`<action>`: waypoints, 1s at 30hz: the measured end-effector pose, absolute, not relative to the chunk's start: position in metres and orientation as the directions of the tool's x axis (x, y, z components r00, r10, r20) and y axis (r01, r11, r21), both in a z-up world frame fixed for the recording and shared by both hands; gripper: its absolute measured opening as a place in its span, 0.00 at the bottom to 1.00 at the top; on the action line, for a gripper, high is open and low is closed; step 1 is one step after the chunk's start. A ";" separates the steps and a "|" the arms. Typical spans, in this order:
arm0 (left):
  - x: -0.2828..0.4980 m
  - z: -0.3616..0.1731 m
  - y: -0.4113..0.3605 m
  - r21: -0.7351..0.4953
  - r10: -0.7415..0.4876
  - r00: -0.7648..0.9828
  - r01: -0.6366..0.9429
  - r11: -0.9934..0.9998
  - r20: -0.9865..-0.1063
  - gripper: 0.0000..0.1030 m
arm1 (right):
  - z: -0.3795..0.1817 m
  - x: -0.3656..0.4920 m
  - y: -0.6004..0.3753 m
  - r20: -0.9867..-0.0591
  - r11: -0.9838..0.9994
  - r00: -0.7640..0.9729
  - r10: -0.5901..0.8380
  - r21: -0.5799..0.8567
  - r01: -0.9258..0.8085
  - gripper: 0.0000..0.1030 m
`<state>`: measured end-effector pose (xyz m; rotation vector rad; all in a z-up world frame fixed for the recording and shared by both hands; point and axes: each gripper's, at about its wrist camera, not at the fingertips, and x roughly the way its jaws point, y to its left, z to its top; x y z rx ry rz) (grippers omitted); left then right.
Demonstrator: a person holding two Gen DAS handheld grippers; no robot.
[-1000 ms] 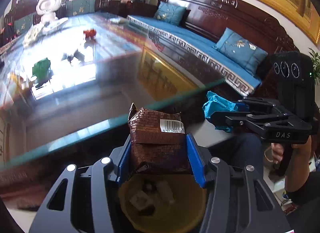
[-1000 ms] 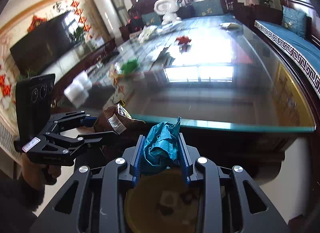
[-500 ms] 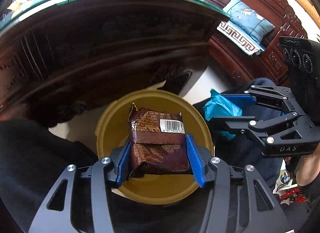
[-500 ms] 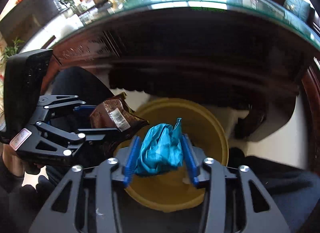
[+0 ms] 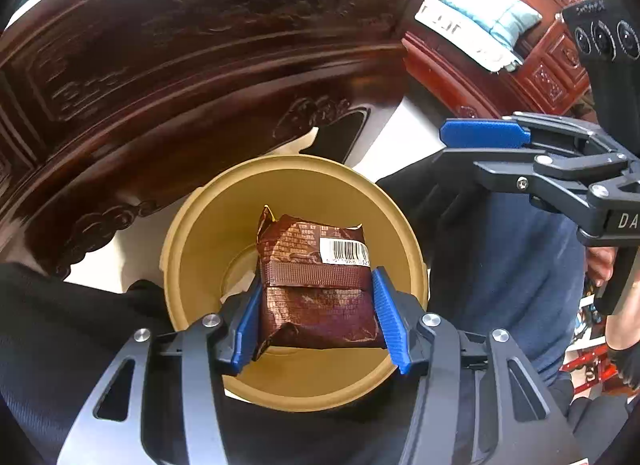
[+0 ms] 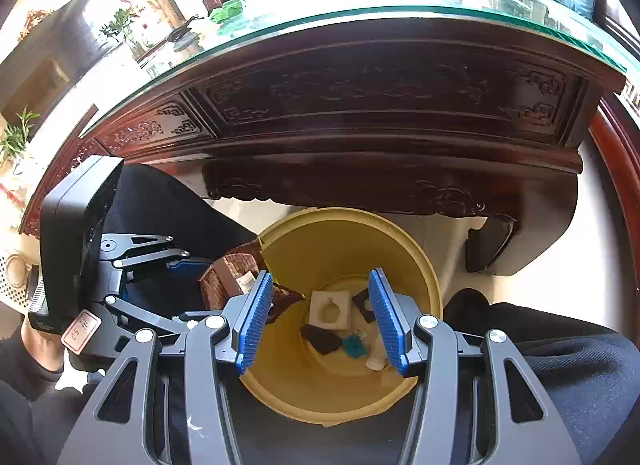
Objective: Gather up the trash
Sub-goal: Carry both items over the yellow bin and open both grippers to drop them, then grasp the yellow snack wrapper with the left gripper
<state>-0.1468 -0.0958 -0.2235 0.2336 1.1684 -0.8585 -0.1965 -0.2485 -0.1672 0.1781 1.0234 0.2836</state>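
Fingers [image 5: 386, 315] of the left gripper [image 5: 316, 317] are clamped on a brown snack packet [image 5: 316, 285] above the yellow bin [image 6: 416, 261]; its barcode digits are blurred. Right gripper [image 6: 320, 317] is held released, empty. "DA", cut off, is read on its body.

The round yellow plastic bin [image 5: 200, 233] has a smooth, matt wall. The brown snack packet [image 5: 316, 285] is glossy, crinkled foil with a white paper-like barcode label. The dark carved wooden table [image 6: 360, 113] is polished and shiny, under a clear glass top. The ribbed blue pads [image 6: 256, 315] look rubbery; the black gripper arms are matt plastic with bright metal screws.
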 end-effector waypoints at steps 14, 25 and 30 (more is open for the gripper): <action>-0.151 -0.209 -0.108 -0.253 -0.486 0.140 0.713 0.654 -0.863 0.54 | -0.162 -0.193 -0.254 -0.797 0.941 0.501 0.338 0.303 -0.153 0.49; -0.096 -0.091 -0.053 -0.163 -0.518 0.474 0.605 0.779 -0.712 0.76 | -0.077 -0.138 -0.227 -0.676 0.926 0.632 0.378 0.281 -0.254 0.52; -0.055 -0.055 -0.025 -0.157 -0.489 0.547 0.542 0.825 -0.680 0.83 | -0.048 -0.091 -0.212 -0.636 0.906 0.646 0.423 0.313 -0.284 0.54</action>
